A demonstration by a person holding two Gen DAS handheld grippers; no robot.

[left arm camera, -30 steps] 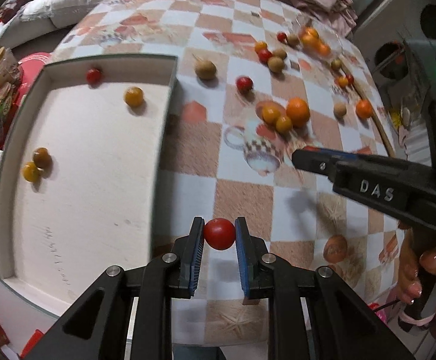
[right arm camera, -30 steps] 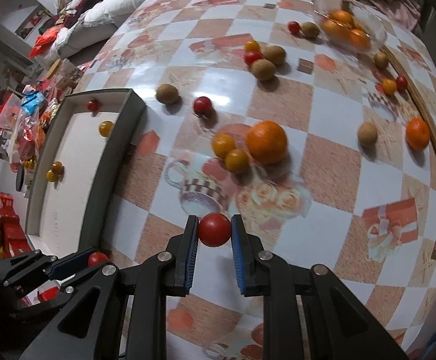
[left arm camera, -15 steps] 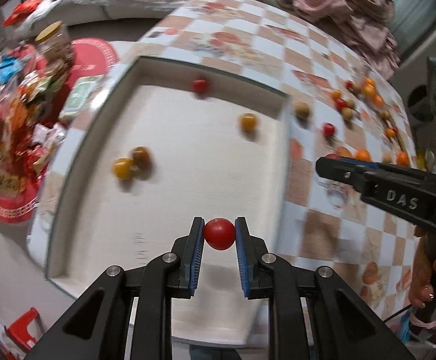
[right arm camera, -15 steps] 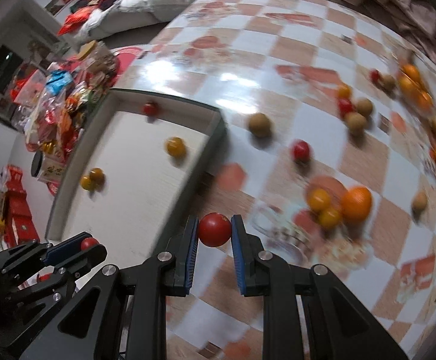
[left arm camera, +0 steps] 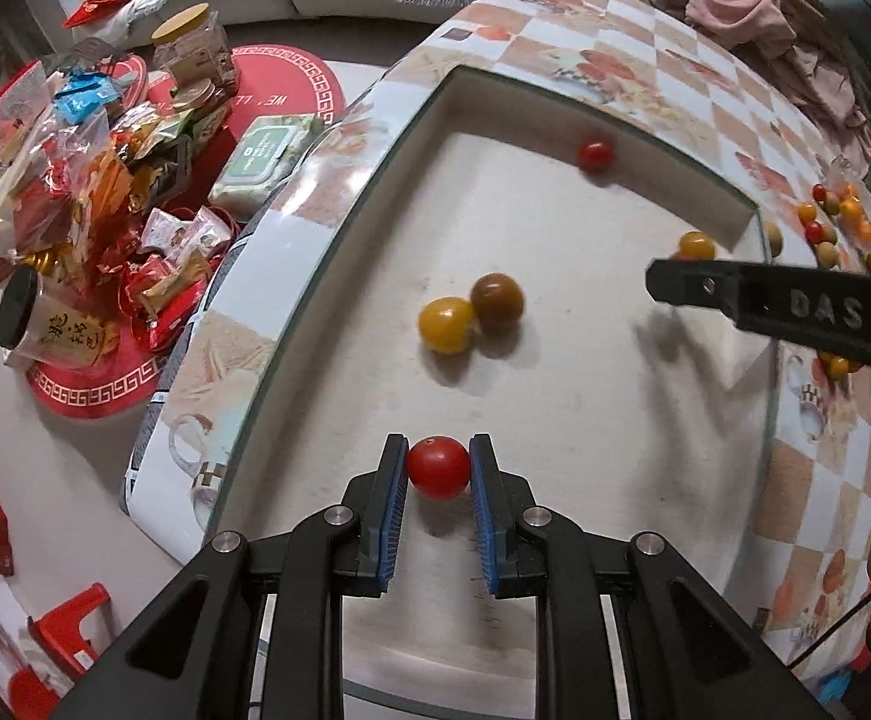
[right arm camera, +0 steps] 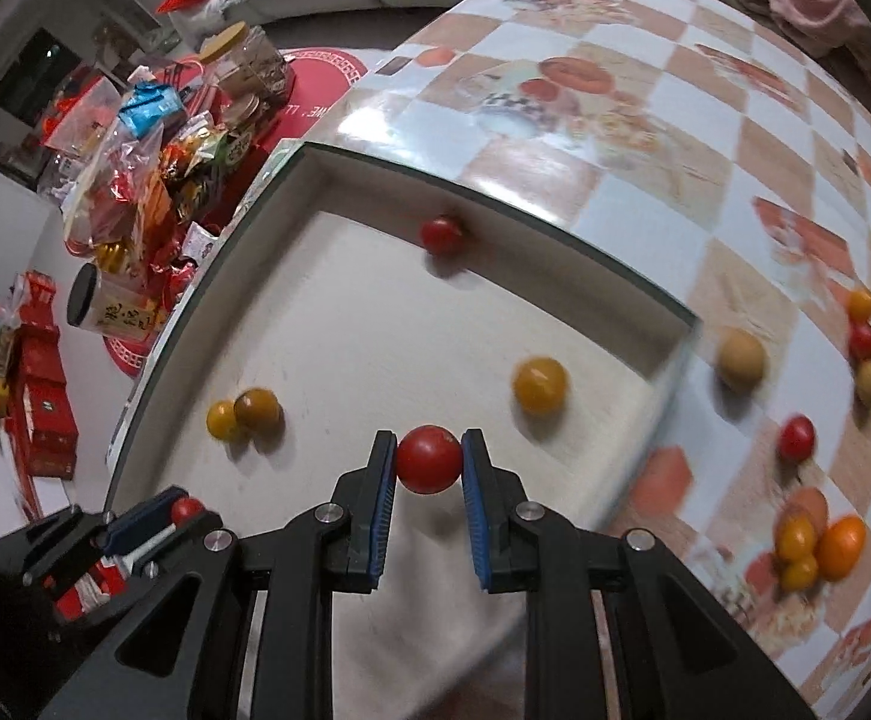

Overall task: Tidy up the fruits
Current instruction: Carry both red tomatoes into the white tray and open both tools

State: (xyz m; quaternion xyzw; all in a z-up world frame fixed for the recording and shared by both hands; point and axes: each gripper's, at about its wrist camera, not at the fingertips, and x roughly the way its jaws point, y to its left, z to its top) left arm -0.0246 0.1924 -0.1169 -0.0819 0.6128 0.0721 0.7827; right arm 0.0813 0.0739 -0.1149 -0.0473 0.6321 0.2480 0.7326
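While the left gripper (left arm camera: 438, 474) pinches a red tomato (left arm camera: 438, 467) between its blue pads, the left wrist view looks down into a pale, shallow tray (left arm camera: 555, 360) sunk in a table covered by a checked cloth (left arm camera: 615, 60). Ahead of the fingers lie a yellow tomato (left arm camera: 446, 324) and a brown fruit (left arm camera: 497, 298), touching each other; farther ahead a small red tomato (left arm camera: 595, 154) sits by the far wall. To the right, the right gripper (left arm camera: 765, 303) reaches across the tray. Left of the fingers, off the table, snack packets (left arm camera: 93, 180) and jars crowd a red mat (left arm camera: 279, 84) on the floor.

From the right wrist view, the right gripper (right arm camera: 428, 468) is closed on a second red tomato (right arm camera: 428, 459), held above the tray (right arm camera: 375, 330). Just ahead and right lies an orange-yellow tomato (right arm camera: 540, 385). Beyond the tray's right wall, loose fruit (right arm camera: 819, 546) is scattered over the cloth. At lower left, the left gripper (right arm camera: 153, 525) shows with its tomato.
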